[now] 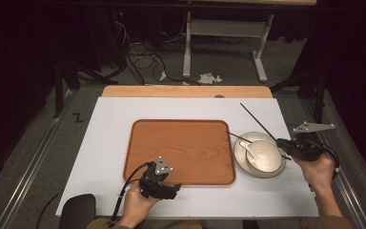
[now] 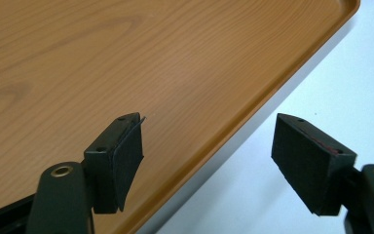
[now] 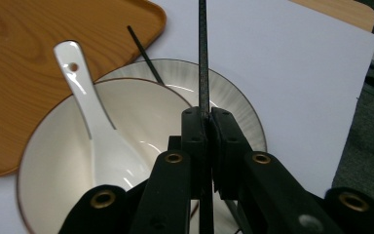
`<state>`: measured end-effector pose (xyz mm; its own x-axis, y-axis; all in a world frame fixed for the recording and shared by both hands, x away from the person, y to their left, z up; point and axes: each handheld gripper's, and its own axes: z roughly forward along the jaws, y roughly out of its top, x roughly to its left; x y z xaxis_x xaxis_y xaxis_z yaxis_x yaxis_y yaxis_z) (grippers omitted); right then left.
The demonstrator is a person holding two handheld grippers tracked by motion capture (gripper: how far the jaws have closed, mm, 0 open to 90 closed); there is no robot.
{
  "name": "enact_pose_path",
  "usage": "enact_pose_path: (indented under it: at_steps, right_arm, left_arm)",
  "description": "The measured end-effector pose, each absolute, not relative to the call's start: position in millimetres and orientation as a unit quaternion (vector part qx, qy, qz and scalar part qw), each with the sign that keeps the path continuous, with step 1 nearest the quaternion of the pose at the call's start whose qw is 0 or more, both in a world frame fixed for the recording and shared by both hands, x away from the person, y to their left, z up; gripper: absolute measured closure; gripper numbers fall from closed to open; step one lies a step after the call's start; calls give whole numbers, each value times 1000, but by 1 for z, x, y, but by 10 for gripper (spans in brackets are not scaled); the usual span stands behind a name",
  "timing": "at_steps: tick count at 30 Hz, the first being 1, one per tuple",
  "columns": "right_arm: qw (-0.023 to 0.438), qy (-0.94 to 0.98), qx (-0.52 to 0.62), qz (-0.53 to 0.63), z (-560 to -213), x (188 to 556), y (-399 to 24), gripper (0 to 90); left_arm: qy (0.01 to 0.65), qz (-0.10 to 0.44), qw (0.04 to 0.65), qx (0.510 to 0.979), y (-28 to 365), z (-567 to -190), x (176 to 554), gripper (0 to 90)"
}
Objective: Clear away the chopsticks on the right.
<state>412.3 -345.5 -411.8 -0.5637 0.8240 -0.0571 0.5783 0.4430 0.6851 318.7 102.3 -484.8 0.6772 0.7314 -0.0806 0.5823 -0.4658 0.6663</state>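
A thin black chopstick (image 1: 258, 121) sticks up and away from my right gripper (image 1: 280, 142), whose jaws are shut on it (image 3: 203, 58) above the bowl. The white bowl (image 1: 269, 157) sits on a pale plate (image 1: 238, 157) right of the wooden tray (image 1: 181, 148) and holds a white spoon (image 3: 90, 112). A second black chopstick (image 3: 143, 56) lies across the plate's far rim, its tip towards the tray. My left gripper (image 1: 176, 187) is open at the tray's near edge. In the left gripper view one jaw is over the tray (image 2: 126, 58) and the other over the white table (image 2: 345, 97), with nothing between them.
The white mat (image 1: 109, 143) covers a wooden table whose far edge (image 1: 186, 90) shows behind it. Beyond stand a white desk frame (image 1: 188, 43) and loose cables (image 1: 143, 59) on the floor. Bare tray surface takes up the table's middle.
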Motion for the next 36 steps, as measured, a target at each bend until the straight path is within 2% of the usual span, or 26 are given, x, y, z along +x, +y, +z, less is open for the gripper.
enact_pose_path:
  at_steps: [10,23,29,36]
  right_arm:
    - [195,839,398,316,-403,387,-318,864]
    - [164,861,363,317,-407,362,-261,863]
    - [159,875,350,294,-430,364,-222,863]
    - [149,880,358,275,-456,374,-201,861]
  left_arm:
    - [367,103,348,856,93,-483,324,272]
    - [357,98,358,857,89,-480,328,272]
    - [356,100,356,858,90,-480,327,272]
    - [357,100,356,858,90,-480,328,272]
